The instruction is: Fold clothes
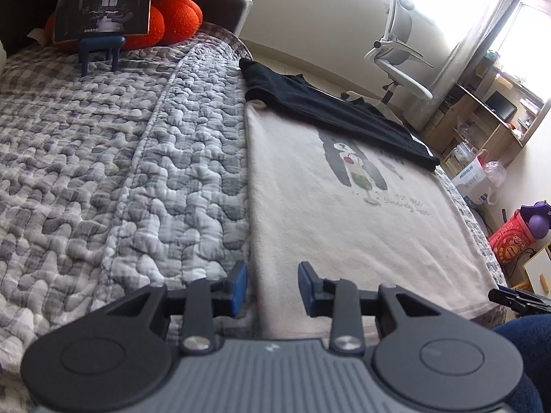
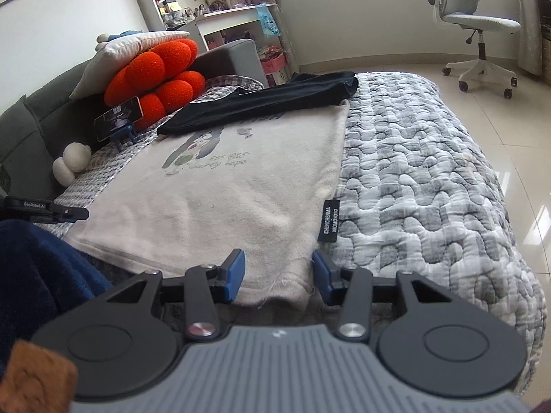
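Here we see both the left gripper (image 1: 272,284) and right gripper (image 2: 279,273), fingers apart, straddling the cream shirt's (image 2: 220,199) near corners on the bed (image 2: 430,179); closing on the hem plausibly follows.

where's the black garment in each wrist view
Left wrist: black garment lies upper centre-right, across the far end of the cream shirt.
Right wrist: black garment lies upper centre, across the far end of the cream shirt.
Shared landmark: orange cushion.

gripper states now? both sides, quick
Left gripper: open, empty, at the cream shirt's near corner.
Right gripper: open, empty, straddling the shirt's other near corner.
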`<state>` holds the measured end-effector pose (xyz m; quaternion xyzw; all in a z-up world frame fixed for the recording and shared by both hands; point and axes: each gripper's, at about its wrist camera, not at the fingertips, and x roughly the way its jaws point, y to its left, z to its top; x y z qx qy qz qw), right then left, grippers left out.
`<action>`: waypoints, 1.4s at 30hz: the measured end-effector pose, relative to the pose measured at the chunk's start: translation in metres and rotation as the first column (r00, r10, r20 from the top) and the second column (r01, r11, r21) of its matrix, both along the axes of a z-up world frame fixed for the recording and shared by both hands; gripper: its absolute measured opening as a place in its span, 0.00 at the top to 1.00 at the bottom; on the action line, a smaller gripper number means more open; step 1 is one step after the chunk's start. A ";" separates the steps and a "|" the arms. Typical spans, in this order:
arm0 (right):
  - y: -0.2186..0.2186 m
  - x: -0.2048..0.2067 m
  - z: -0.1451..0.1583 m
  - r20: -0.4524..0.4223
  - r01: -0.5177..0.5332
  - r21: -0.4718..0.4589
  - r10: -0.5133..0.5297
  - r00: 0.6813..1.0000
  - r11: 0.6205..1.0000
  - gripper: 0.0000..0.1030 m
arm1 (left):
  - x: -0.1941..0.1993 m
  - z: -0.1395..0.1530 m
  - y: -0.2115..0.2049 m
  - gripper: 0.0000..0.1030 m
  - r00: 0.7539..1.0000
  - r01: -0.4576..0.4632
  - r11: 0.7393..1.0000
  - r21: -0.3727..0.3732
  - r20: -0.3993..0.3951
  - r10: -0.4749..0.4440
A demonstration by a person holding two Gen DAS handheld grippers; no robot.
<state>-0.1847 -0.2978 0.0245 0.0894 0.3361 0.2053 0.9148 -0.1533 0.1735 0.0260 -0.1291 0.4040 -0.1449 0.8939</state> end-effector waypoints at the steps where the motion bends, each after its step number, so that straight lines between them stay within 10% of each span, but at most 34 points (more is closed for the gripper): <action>1: -0.001 -0.002 0.000 0.001 -0.007 -0.003 0.007 1.000 1.000 0.58 | -0.002 0.000 -0.001 0.68 1.000 0.000 1.000 0.004 -0.001 0.000; 31: -0.032 -0.009 -0.012 -0.088 0.065 0.227 -0.046 0.995 0.972 0.67 | -0.015 -0.009 -0.004 0.70 0.999 -0.037 0.999 -0.028 -0.039 0.036; 35: -0.039 -0.007 -0.015 -0.126 0.131 0.268 -0.100 0.987 0.955 0.88 | -0.013 -0.009 -0.005 0.93 0.997 -0.035 0.999 -0.016 -0.066 0.034; 42: -0.034 -0.012 0.007 -0.073 0.130 0.246 -0.116 0.991 0.960 0.89 | -0.010 0.001 -0.010 0.95 0.994 -0.055 0.998 0.013 -0.096 0.056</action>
